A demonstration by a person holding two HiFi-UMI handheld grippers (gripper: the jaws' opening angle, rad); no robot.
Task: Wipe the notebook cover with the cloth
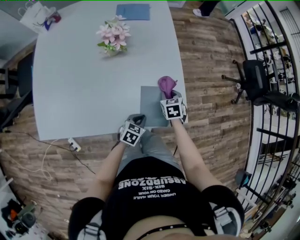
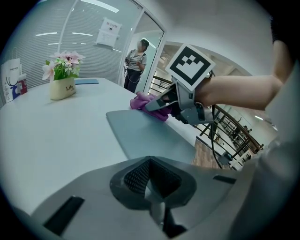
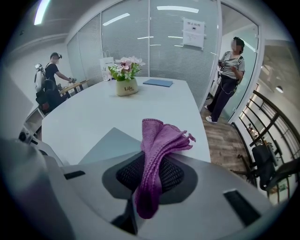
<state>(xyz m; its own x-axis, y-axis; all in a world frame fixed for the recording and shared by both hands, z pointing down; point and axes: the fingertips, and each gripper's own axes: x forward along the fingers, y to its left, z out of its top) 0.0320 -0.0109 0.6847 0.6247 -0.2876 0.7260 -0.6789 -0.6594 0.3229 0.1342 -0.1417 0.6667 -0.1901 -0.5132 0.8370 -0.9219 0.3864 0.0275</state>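
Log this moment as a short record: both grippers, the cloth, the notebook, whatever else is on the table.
left gripper: fingers together, nothing between them, by the table's near edge
right gripper: shut on the cloth
cloth: purple, bunched, at the notebook's far end
notebook: grey, lying flat near the table edge
also on table: flower pot, flat blue item at the far end

Black T-shirt (image 1: 152, 187), head view, white print seen upside down: big word "ABSURDZONE", under it "SIX-SIX". Smaller lines below only partly legible, "...ON YOUR" & "UNDER YOUR...", rest too fine. Cream ceramic flower pot (image 2: 62, 88) (image 3: 127, 87): dark script "Life". White paper sheet on glass wall (image 2: 106, 32) (image 3: 193, 26): printed lines, illegible. White paper bag (image 2: 12, 77): print too small to read. Cubes on left gripper (image 1: 137, 118) & right gripper (image 1: 168, 93): b/w sq. code markers, patterns only.
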